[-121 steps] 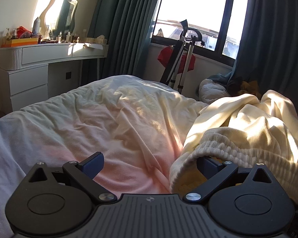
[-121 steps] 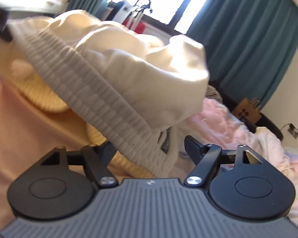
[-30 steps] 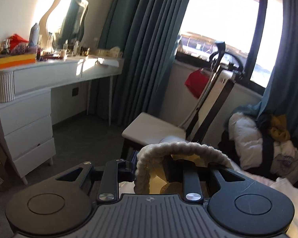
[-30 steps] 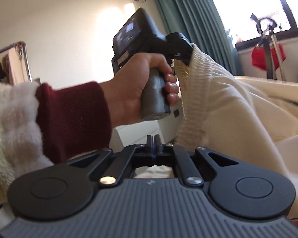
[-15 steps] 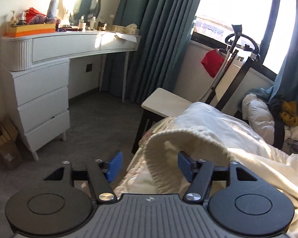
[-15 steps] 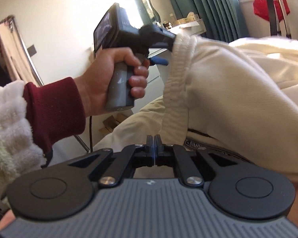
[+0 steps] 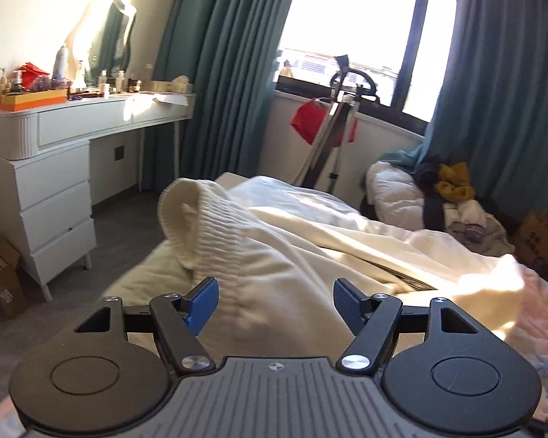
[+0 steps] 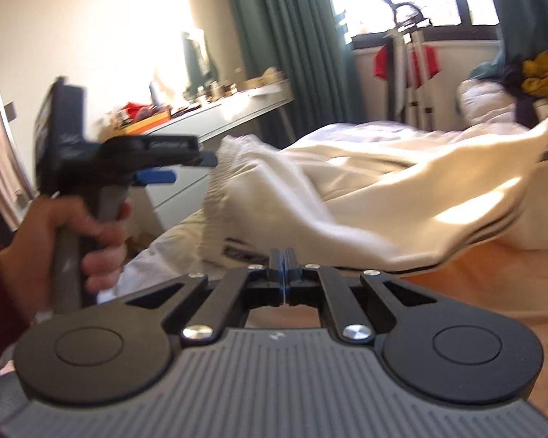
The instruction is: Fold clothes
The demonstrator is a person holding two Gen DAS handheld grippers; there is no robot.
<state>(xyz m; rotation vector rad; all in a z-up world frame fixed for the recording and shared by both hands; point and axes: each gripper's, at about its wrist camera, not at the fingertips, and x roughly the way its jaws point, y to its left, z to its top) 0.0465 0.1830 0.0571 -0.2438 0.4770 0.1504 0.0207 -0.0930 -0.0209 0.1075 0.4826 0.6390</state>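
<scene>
A cream garment (image 7: 274, 255) with a ribbed waistband (image 7: 208, 215) lies spread on the bed (image 7: 540, 314), its waistband end toward the bed's left edge. My left gripper (image 7: 274, 292) is open just short of the waistband, with cloth below the gap and nothing pressed by the blue pads (image 7: 201, 301). In the right wrist view the same garment (image 8: 365, 182) stretches across the peach duvet (image 8: 456, 292). A hand holds the left gripper (image 8: 197, 168) at the left, clear of the waistband. My right gripper (image 8: 281, 281) is shut, its tips at the garment's near edge; I see no cloth between them.
A white dressing table (image 7: 54, 153) with bottles and a mirror stands left, over grey carpet (image 7: 128, 226) and a cardboard box (image 7: 0, 277). A garment steamer (image 7: 332, 135) stands by the window. A pile of clothes (image 7: 438, 197) lies beyond the bed, by teal curtains.
The left gripper opened, let go of the ribbed waistband and drew back. The garment dropped onto the bed. The right gripper stayed shut and pulled back from the cloth.
</scene>
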